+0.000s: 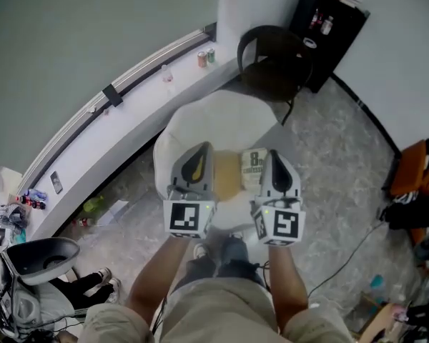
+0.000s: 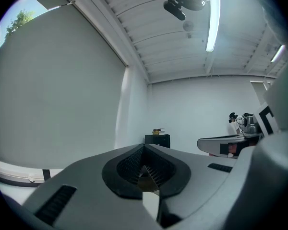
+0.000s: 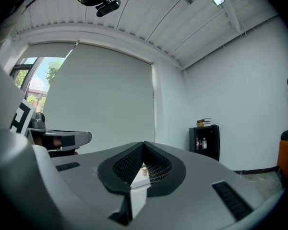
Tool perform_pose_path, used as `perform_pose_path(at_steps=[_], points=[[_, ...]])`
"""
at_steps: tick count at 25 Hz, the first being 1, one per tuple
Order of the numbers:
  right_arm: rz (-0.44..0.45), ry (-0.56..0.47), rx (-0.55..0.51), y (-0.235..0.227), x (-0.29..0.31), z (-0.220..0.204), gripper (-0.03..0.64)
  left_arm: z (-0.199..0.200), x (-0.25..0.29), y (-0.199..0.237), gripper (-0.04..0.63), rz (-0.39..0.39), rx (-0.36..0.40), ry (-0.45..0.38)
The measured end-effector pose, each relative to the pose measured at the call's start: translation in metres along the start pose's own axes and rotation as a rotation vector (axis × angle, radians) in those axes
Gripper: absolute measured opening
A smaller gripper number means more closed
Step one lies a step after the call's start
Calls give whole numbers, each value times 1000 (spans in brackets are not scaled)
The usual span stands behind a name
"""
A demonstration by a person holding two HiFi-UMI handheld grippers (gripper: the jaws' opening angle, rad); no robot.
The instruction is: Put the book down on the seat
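Observation:
In the head view a book (image 1: pixel 237 171) with a tan left half and a white printed right half hangs flat over a round white seat (image 1: pixel 200 120). My left gripper (image 1: pixel 199 151) is shut on the book's left edge and my right gripper (image 1: pixel 272 156) on its right edge. In the left gripper view the left gripper (image 2: pixel 145 169) shows closed jaws with a pale strip of the book (image 2: pixel 150 200) pinched between them. The right gripper (image 3: pixel 143 169) likewise clamps a white strip of the book (image 3: pixel 137 193). Whether the book touches the seat is hidden.
A black chair (image 1: pixel 275 63) stands just behind the seat, with a black cabinet (image 1: pixel 329 27) in the corner. Cans (image 1: pixel 206 57) sit on the long white window ledge (image 1: pixel 129 113). An orange bag (image 1: pixel 415 166) lies at right, a grey chair (image 1: pixel 36 256) at lower left.

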State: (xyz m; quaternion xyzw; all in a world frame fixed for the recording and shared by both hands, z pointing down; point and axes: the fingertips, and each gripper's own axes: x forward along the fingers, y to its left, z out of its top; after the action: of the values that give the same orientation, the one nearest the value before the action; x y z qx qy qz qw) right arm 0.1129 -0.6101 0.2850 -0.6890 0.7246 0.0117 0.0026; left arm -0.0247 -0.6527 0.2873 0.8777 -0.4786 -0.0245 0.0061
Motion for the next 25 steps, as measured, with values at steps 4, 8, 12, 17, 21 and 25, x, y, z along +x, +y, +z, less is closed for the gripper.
perform_pose_path(at_steps=[4,8,12,17,21,25], points=[[12,-18,-46,17,-21,18,5,22,-15,-6,5,-32,81,-52],[19,-19,-53,30,-32,21,3,17,-35,-3,5,-29,45,-30],[3,-29,-53,32,-37,24,3,12,-46,-3,6,-36,38,-19],[-9,-27,-57,30,-44,28,3,21,-55,-4,6,-31,63,-45],[-18,-20,-64,32,-43,32,3,28,-54,0,6,-38,67,-63],[-26,-10,-72,34,-43,36,3,33,-52,1,5,-49,71,-63]])
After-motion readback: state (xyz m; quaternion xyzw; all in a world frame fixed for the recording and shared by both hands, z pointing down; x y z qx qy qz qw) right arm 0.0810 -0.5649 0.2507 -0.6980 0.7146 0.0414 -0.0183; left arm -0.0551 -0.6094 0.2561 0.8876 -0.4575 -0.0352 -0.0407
